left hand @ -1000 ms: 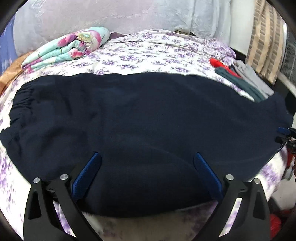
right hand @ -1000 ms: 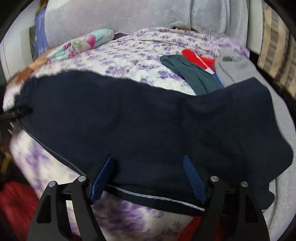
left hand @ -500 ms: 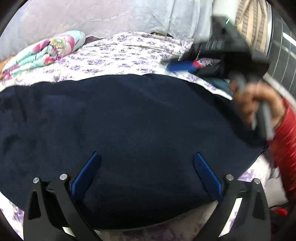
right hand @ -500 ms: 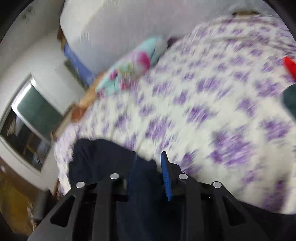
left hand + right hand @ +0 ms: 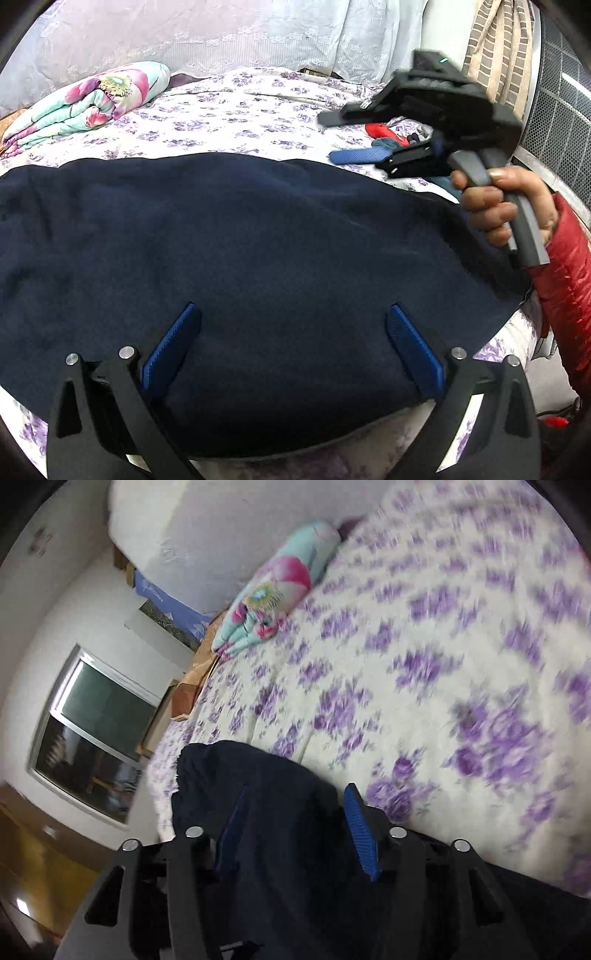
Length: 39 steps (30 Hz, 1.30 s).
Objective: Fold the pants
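Pants [image 5: 258, 258]: navy, spread on the bed [image 5: 240, 110].
Right gripper [image 5: 295, 834]: has swung across – jaws just reopening, cloth apparently loose between.
Left gripper [image 5: 291, 347]: jaws wide, empty – fold starting.

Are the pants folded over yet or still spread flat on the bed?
Folded over at least once: the pants lie as one broad navy slab on the bed. No separate legs show. How many layers, I cannot tell.

Purple-flowered bedsheet [image 5: 236, 110], folded floral quilt [image 5: 88, 103] at its far end, pale curtain [image 5: 221, 33], window [image 5: 96, 731]
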Tool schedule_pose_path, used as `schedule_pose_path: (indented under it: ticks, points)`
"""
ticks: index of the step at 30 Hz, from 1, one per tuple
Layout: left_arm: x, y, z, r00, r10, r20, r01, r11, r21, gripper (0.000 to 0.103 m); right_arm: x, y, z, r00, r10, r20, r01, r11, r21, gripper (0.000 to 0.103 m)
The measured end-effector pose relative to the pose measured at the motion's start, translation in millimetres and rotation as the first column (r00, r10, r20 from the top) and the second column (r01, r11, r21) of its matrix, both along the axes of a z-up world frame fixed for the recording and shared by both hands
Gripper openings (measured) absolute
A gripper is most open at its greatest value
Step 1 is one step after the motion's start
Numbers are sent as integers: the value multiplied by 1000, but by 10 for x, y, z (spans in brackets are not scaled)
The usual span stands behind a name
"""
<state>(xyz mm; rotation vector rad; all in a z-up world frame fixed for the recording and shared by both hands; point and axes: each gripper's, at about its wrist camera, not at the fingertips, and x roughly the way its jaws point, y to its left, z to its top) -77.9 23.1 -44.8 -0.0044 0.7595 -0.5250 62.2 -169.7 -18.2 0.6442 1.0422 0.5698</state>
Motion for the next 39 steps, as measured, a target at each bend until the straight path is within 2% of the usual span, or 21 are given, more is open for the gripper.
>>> schedule_pose_path:
  ticks: [2,5,8,10,11,13,15,16,19,21,24,27,28,33,36,38,39]
  points:
    - [9,11,1,1000,-2,0,2,1000,-4,98,-7,47,-122,999,15,-45,-13,999,39,40]
    - [-3,13,2,1000,-3,0,3,1000,-7,98,-106,95,-184,997,21,-70,-15,996,84,40]
    - [-8,12,4,1000,-3,0,3,1000,-7,98,-239,197,-75,998,44,-50,-40,997,70,46]
    - [-10,14,4,1000,-3,0,3,1000,-9,98,-411,307,83,997,68,26,-68,998,-7,53]
    - [-13,16,5,1000,-3,0,3,1000,-11,98,-535,406,171,993,89,78,-82,993,-90,55]
    - [-6,16,5,1000,-4,0,4,1000,-13,98,-716,530,269,981,122,148,-91,976,-200,64]
    - [-9,14,5,1000,-4,0,4,1000,-14,98,-903,630,312,969,155,194,-101,959,-264,68]
    - [-3,18,6,1000,-5,0,5,1000,-15,98,-952,636,307,968,158,196,-103,958,-267,69]
    - [-6,19,9,1000,-5,0,5,1000,-16,98,-993,615,237,970,175,170,-136,966,-219,74]
    - [1,22,9,1000,-5,0,5,1000,-16,98,-891,535,158,978,157,137,-135,979,-153,77]
    - [0,24,12,1000,-5,0,5,1000,-17,98,-582,337,44,995,66,73,-68,997,28,77]
    - [-4,21,13,1000,-5,-1,5,1000,-15,98,-269,151,-158,998,10,-60,5,970,245,76]
    - [-5,21,13,1000,-5,0,5,1000,-16,98,-210,148,-204,996,6,-86,18,963,270,75]
    - [-9,20,24,1000,-3,0,3,1000,-20,98,-2,211,-193,994,-5,-114,41,948,315,77]
    - [-6,17,26,1000,-3,0,3,1000,-18,98,84,125,-229,992,-72,-107,107,922,372,76]
    - [-8,20,26,1000,-4,0,4,1000,-20,98,71,35,-176,993,-96,-61,111,932,345,75]
    - [-8,20,27,1000,-4,0,4,1000,-20,98,37,-29,-121,992,-123,-33,127,954,273,75]
